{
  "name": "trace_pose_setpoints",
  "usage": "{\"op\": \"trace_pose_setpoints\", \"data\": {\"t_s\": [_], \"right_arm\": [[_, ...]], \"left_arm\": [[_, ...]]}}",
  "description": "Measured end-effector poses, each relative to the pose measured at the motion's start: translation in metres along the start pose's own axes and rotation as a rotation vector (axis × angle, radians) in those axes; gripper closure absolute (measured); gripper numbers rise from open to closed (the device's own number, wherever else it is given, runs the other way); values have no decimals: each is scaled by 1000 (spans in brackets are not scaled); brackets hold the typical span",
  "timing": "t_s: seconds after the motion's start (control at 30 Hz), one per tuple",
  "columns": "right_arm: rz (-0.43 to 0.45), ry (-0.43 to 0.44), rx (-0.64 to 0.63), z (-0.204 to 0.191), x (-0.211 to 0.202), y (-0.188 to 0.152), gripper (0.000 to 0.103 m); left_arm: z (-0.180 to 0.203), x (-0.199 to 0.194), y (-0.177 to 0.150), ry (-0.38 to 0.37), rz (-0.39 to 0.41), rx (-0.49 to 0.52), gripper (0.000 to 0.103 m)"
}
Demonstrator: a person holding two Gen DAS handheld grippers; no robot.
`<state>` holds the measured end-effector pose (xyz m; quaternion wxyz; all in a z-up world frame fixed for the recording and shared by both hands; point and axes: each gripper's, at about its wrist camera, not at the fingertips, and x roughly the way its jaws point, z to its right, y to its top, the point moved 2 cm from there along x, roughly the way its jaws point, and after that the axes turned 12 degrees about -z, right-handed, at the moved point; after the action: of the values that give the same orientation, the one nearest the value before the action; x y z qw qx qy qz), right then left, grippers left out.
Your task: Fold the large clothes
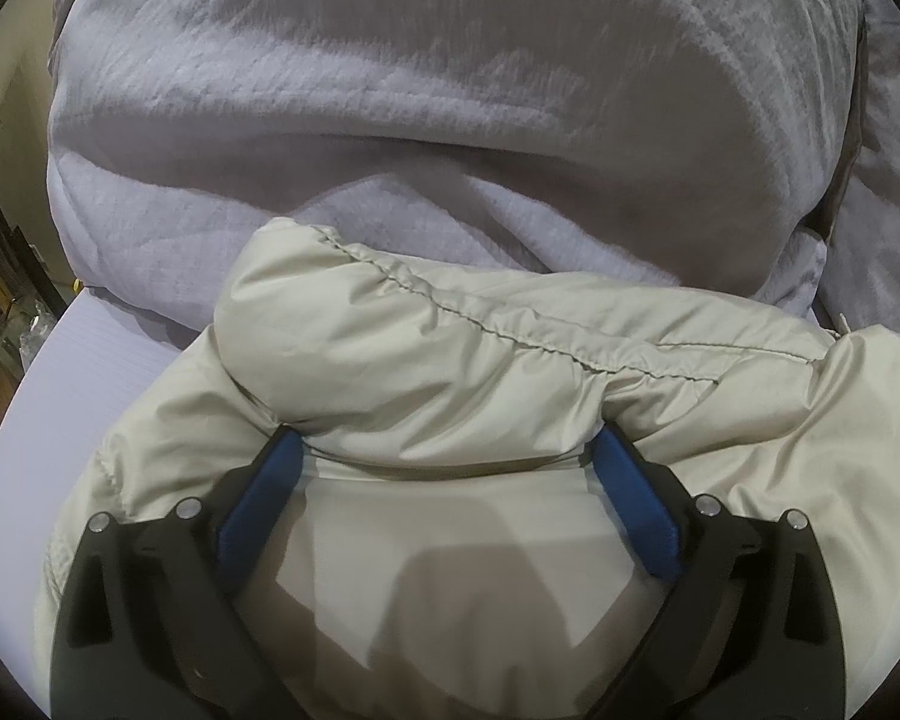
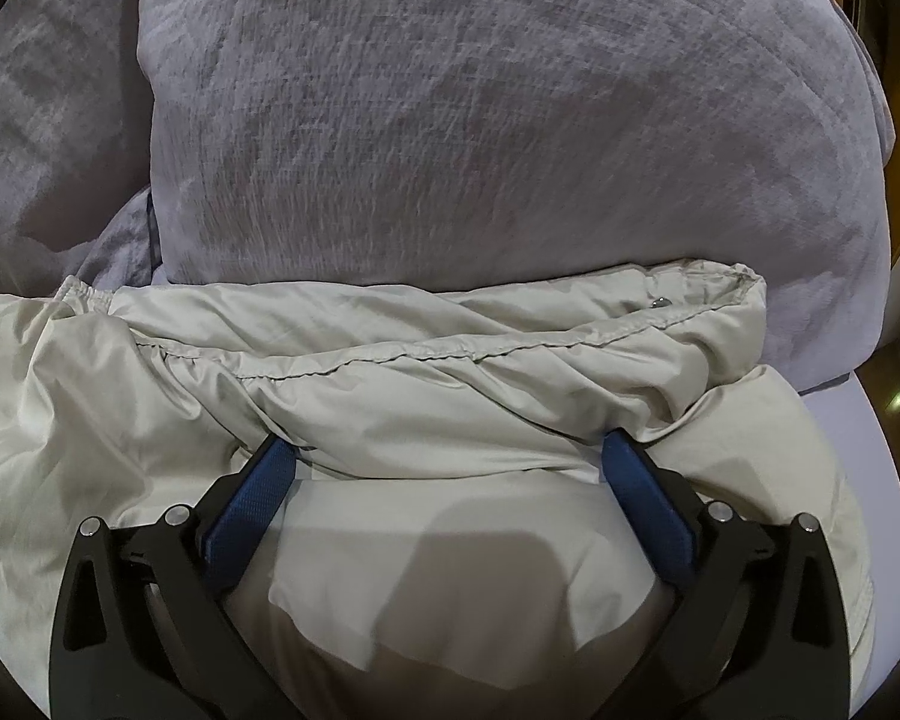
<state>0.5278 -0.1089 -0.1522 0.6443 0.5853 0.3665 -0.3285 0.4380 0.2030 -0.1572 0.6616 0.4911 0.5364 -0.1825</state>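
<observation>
Below, both wrist views as I saw them from my remote station. My left claw (image 1: 447, 441) stood wide, its blue pads (image 1: 264, 489) spread to either side of a puffy fold of the pale beige padded jacket (image 1: 450, 372); the fold lay between the pads, and I could not tell whether they touched it at the sides. My right claw (image 2: 450, 444) stood equally wide over the same jacket (image 2: 390, 384), its blue pads (image 2: 252, 504) flanking a rolled edge of the cloth, tips tucked just under that roll. The jacket lay folded on the near part of a bed, a gathered stitched seam (image 1: 510, 330) running left to right across its top layer. In the right view a small metal snap (image 2: 660, 303) showed near the jacket's far right edge. Just beyond the jacket, touching its far side, sat a bulky grey quilted duvet (image 1: 390, 120), heaped high and filling the far half of both views (image 2: 480, 120). A light lavender sheet (image 1: 84, 372) showed bare at the near left, beside the jacket.
</observation>
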Motion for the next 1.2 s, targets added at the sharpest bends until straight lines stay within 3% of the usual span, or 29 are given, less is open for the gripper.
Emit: {"op": "trace_pose_setpoints", "data": {"t_s": [0.2, 0.33, 0.57, 0.73, 0.97, 1.2], "right_arm": [[-33, -1, 10, 1, 1, 3, 1], [-32, 4, 40, 9, -21, -3, 1], [-30, -26, 163, 57, -63, -30, 1], [-117, -2, 262, 95, -65, -61, 1], [-241, 164, 430, 130, -43, -103, 1], [-287, 300, 515, 136, -22, -120, 1]], "left_arm": [[-12, -9, -1, -11, -46, -4, 5], [-23, -31, -5, -54, -75, -23, 6], [-51, -74, -30, -47, -63, -38, 6], [-78, -101, -54, -36, -64, -76, 6], [-118, -119, -91, -37, -111, -155, 6], [-136, -107, -122, -96, -205, -222, 6]]}}
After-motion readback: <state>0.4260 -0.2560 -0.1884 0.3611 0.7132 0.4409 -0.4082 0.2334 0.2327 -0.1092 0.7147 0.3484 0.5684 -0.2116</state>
